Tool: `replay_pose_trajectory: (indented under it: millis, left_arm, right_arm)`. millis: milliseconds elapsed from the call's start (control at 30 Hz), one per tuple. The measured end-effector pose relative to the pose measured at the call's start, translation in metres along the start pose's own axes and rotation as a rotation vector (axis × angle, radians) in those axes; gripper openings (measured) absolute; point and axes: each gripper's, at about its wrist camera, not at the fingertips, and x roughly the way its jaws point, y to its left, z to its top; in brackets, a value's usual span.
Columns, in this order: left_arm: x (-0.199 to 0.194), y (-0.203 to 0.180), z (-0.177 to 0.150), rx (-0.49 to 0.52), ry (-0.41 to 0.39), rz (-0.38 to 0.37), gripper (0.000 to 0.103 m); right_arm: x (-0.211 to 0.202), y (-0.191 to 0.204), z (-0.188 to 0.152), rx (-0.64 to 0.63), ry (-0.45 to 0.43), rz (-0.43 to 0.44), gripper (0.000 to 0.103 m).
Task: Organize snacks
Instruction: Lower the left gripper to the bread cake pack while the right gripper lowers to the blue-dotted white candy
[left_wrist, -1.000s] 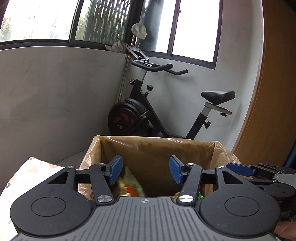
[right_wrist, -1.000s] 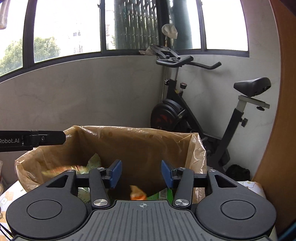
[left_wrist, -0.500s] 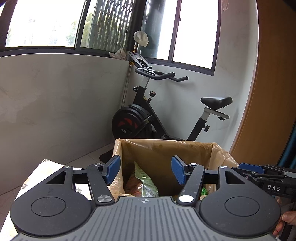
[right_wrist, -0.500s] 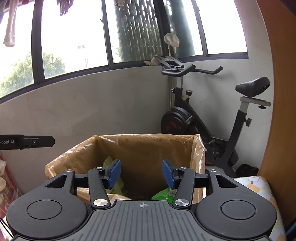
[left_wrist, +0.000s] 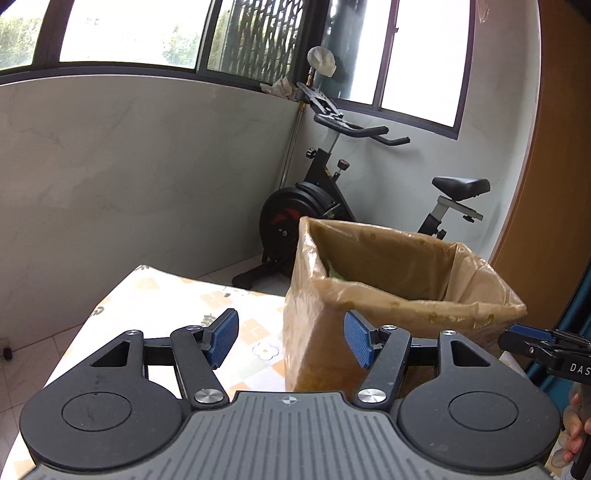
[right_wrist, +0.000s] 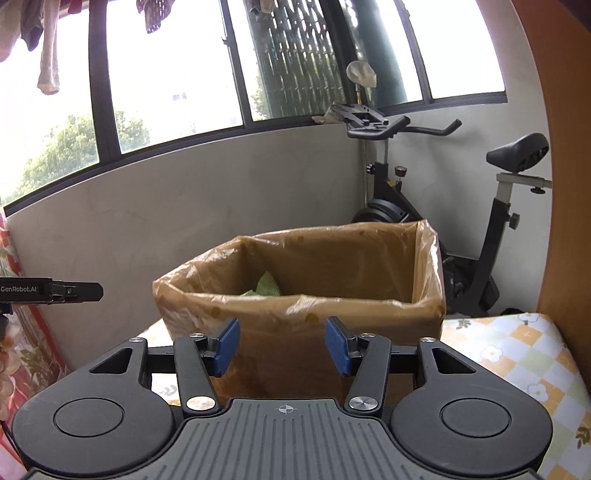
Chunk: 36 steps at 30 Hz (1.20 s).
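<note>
Through my left wrist camera, my left claw (left_wrist: 290, 339) had pulled back from the box (left_wrist: 369, 295): a second before its blue pads hung over the open mouth, with snack packets in sight between them, and now they stood short of the near wall. Its jaws had just been opening wider, and they stood released with nothing between them. The box, lined with a brown plastic bag, sat on the worktop (left_wrist: 166, 295), which was covered in a floral checked cloth. Only a tip of a green packet (left_wrist: 332, 272) showed above the near rim. Behind the box stood an exercise bike (left_wrist: 332, 192) against the grey wall. My right claw (left_wrist: 532, 341) poked in just right of the box, my fingers (left_wrist: 576, 424) showing below it.

Through my right wrist camera, that claw (right_wrist: 282, 345) had likewise drawn back from over the box (right_wrist: 314, 273), so the whole rim now lay ahead of the pads. It too stood released and empty, its gap unchanged. A green packet (right_wrist: 266, 286) peeked up inside, near the left of the box. The side of my left claw (right_wrist: 66, 291) reached in left of the box. The bike (right_wrist: 480, 221) stood behind the box's right corner, and laundry (right_wrist: 48, 55) hung at the window above.
</note>
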Motion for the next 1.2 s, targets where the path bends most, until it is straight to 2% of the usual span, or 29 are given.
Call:
replay_pose_trajectory:
  millis: [267, 533, 600, 867, 1200]
  left_arm:
    - [0.006, 0.02, -0.053, -0.088, 0.113, 0.037, 0.066]
    - [0.016, 0.009, -0.106, -0.078, 0.258, 0.018, 0.066]
    - [0.018, 0.008, -0.115, -0.087, 0.286, 0.002, 0.066]
    - [0.016, -0.004, -0.139, -0.088, 0.331, -0.032, 0.066]
    - [0.026, -0.014, -0.148, -0.087, 0.372, -0.039, 0.066]
  right_arm:
    - [0.013, 0.011, -0.061, 0.023, 0.16, -0.003, 0.048]
    - [0.025, 0.035, -0.119, 0.011, 0.379, 0.045, 0.05]
    - [0.03, 0.042, -0.123, -0.007, 0.416, 0.059, 0.055]
    - [0.04, 0.063, -0.128, -0.09, 0.489, 0.095, 0.058]
    - [0.053, 0.06, -0.148, -0.038, 0.626, 0.123, 0.058]
